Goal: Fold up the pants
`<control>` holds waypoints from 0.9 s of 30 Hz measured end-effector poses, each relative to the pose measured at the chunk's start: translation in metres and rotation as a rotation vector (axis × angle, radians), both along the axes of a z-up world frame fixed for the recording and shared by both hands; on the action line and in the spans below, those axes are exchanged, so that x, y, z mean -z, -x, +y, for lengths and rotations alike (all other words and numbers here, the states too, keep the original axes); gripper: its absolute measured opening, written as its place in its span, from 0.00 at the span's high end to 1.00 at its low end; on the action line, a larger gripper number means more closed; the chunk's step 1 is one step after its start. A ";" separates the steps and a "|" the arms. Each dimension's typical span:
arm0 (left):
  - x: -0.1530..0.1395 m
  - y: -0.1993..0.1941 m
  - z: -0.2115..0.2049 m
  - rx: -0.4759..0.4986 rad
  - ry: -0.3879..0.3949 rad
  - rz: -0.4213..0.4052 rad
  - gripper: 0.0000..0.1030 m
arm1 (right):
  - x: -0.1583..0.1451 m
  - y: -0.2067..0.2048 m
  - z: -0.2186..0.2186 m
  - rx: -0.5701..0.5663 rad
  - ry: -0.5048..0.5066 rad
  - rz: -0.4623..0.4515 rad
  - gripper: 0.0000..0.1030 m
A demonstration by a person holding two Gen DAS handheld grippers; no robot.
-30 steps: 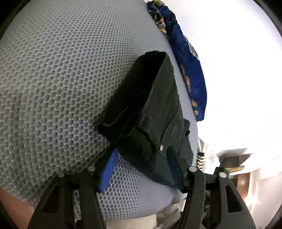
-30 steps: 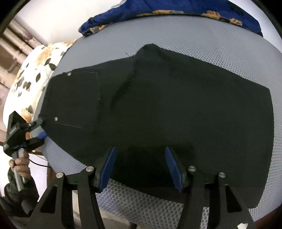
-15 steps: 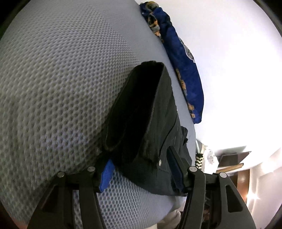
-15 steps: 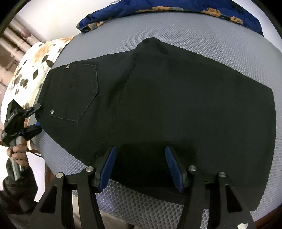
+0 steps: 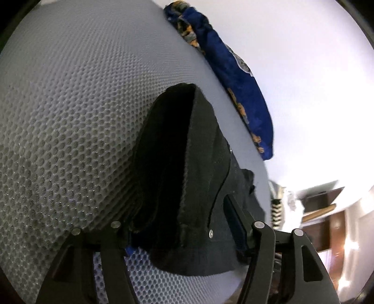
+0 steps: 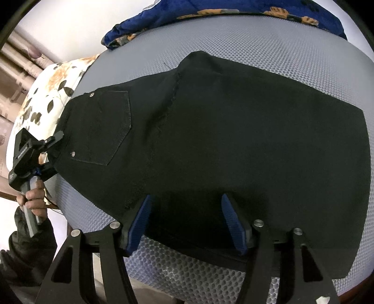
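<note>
Black pants [image 6: 233, 140] lie spread on a grey mesh cushion [image 6: 280, 46], back pocket [image 6: 105, 128] up and waist end to the left. My left gripper [image 5: 180, 222] straddles that waist end [image 5: 187, 163], which stands up in a tent between the fingers. The left pad is hidden under the cloth and the right fingertip [image 5: 230, 203] lies beside it, with no pinch visible. In the right wrist view the left gripper [image 6: 53, 152] sits at the waistband, held by a hand [image 6: 35, 201]. My right gripper [image 6: 185, 198] stands over the pants' near edge. Its jaws are opening, with flat cloth between the pads.
A blue blanket with orange flowers [image 6: 233, 9] lies along the cushion's far edge, and is also seen in the left wrist view as a blue blanket [image 5: 233, 81]. A white flowered sheet [image 6: 46, 98] lies left of the cushion. Brown furniture [image 5: 327, 210] stands beyond the cushion's edge.
The left gripper has pushed further onto the waist end, and the cloth stands higher and deeper between its fingers. The right gripper stayed put, its pads slightly wider apart.
</note>
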State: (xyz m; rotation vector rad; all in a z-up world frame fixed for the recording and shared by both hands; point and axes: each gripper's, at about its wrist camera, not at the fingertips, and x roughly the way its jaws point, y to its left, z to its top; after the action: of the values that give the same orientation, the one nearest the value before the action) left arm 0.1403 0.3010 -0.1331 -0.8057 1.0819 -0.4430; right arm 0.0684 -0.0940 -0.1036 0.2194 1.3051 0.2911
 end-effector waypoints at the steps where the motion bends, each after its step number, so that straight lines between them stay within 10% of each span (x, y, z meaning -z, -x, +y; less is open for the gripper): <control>1: -0.003 0.000 -0.006 0.006 -0.052 -0.007 0.47 | 0.000 0.000 0.000 0.000 -0.002 -0.001 0.40; 6: -0.015 0.002 -0.023 0.011 -0.207 -0.023 0.71 | -0.001 -0.001 0.005 -0.003 -0.003 -0.005 0.34; 27: -0.120 0.025 -0.109 0.066 -0.307 -0.205 0.75 | -0.038 0.006 -0.032 0.026 0.018 -0.102 0.34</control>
State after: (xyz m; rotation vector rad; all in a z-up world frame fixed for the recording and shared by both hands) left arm 0.1152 0.1924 -0.0128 -0.4440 0.9576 -0.3938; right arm 0.0627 -0.1263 -0.0659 0.2043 1.2031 0.2650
